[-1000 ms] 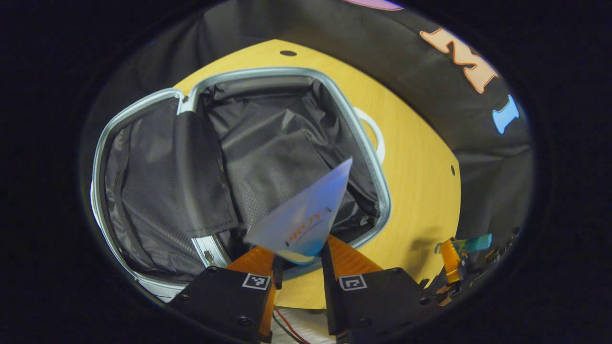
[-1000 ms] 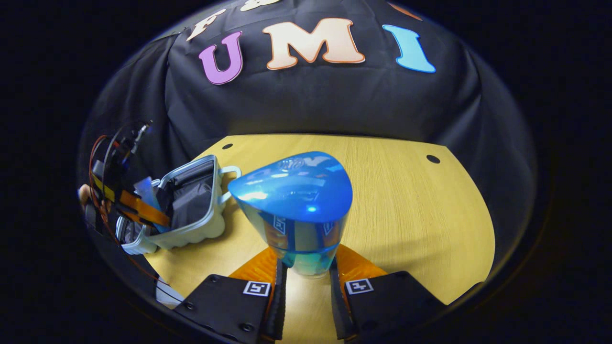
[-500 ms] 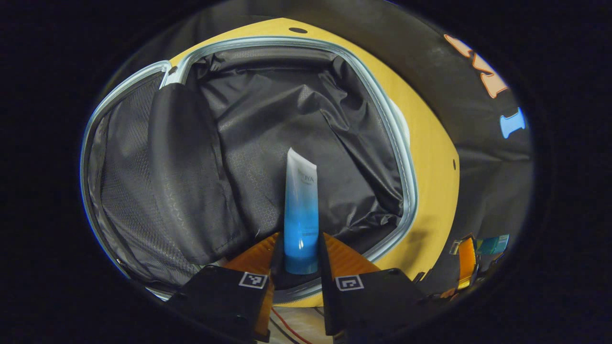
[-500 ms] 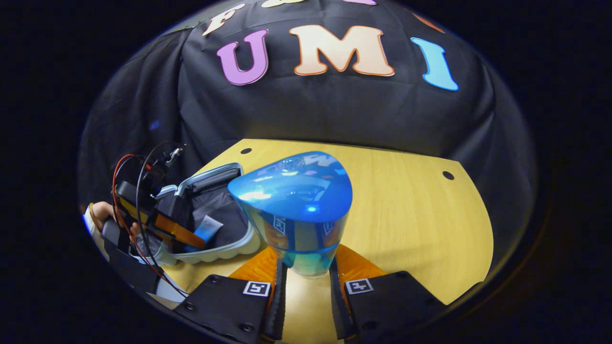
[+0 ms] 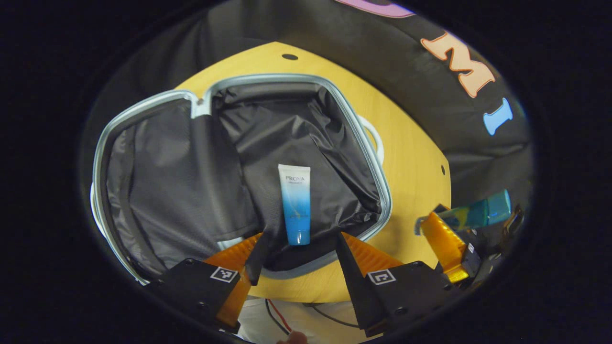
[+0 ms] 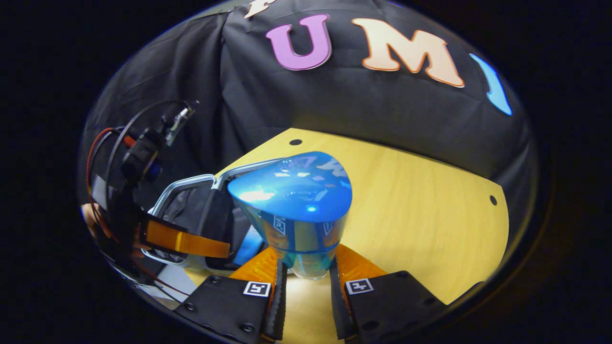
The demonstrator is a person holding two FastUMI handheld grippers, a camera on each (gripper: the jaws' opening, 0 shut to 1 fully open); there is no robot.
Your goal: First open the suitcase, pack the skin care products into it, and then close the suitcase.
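Your left gripper view looks steeply down from close above into the open suitcase [image 5: 239, 162], filling centre frame. Your right gripper view sits low over the table [image 6: 420, 200], facing the booth wall, suitcase at lower left. Both share suitcase, table, and each other's gripper at frame edge.

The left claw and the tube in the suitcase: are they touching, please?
Apart. In the left gripper view the left claw stands open, and the tube lies on the suitcase lining between its fingers, clear of both.
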